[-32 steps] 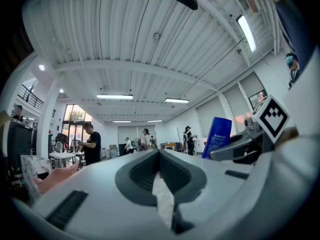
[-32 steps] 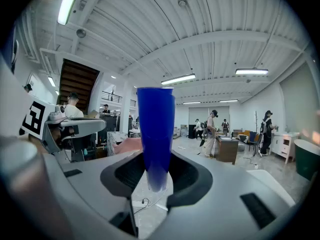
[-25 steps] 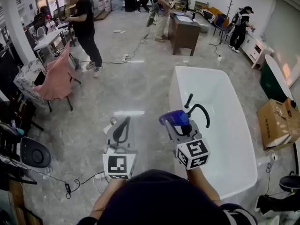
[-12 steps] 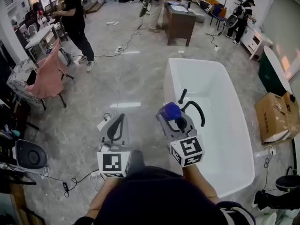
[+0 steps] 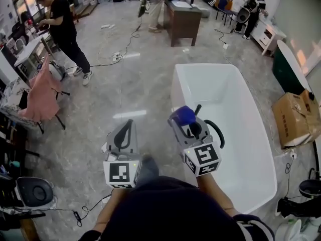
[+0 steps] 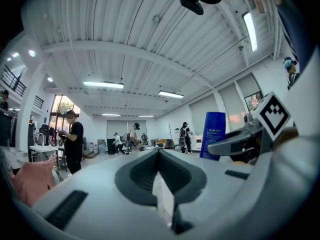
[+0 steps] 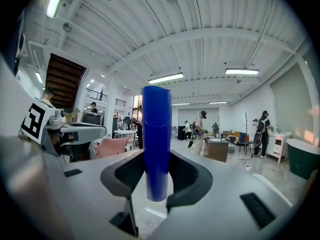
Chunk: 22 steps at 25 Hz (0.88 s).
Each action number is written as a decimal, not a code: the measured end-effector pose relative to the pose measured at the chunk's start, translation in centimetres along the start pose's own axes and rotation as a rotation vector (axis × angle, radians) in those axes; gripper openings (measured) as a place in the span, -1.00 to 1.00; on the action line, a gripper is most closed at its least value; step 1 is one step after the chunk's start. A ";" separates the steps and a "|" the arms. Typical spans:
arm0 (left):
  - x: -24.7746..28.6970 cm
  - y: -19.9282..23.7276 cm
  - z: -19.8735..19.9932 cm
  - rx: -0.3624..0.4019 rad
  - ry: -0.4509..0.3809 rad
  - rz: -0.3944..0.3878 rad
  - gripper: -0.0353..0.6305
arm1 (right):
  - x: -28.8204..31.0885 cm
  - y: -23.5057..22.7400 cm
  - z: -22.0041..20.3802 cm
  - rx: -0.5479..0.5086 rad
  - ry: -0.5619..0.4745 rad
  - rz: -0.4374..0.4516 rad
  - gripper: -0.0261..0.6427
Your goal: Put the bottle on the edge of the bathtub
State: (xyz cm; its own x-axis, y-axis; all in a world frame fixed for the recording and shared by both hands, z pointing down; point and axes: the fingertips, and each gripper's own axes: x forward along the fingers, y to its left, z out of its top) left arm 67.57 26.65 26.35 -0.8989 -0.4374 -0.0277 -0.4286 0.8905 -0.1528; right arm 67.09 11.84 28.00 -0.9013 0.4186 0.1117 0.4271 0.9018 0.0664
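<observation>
A tall blue bottle (image 7: 156,144) stands upright between the jaws of my right gripper (image 7: 157,181), which is shut on it. In the head view the right gripper (image 5: 186,123) holds the blue bottle (image 5: 183,115) over the left rim of the white bathtub (image 5: 176,92), near its front half. My left gripper (image 5: 124,133) hangs over the grey floor to the left of the tub. Its jaws meet in the left gripper view, where the left gripper (image 6: 159,159) holds nothing. The blue bottle (image 6: 214,134) also shows there at the right.
A black curved fitting (image 5: 216,129) shows at the tub's rim just beyond the bottle. A cardboard box (image 5: 296,118) lies right of the tub, a brown desk (image 5: 181,20) beyond it. A pink-draped chair (image 5: 41,95), floor cables and several people stand at the left and back.
The view has moved forward and the tub now lies closer under my right gripper. Both grippers keep their pose, the bottle still gripped.
</observation>
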 end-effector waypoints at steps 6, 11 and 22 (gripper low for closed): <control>9.0 7.3 0.8 -0.017 -0.010 -0.021 -0.89 | 10.2 -2.9 2.0 0.006 0.013 -0.046 -0.44; 16.9 11.7 0.9 -0.023 -0.035 -0.052 -0.89 | 17.7 -6.2 3.1 0.012 0.030 -0.087 -0.44; 27.9 18.3 -1.6 -0.038 -0.004 -0.083 -0.89 | 29.6 -10.2 4.1 0.009 0.030 -0.116 -0.44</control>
State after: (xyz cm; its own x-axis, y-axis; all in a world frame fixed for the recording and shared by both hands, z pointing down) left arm 34.52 30.98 24.31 -0.8595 -0.5106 -0.0206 -0.5052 0.8551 -0.1170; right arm 35.77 15.45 26.56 -0.9421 0.3078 0.1331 0.3188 0.9451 0.0715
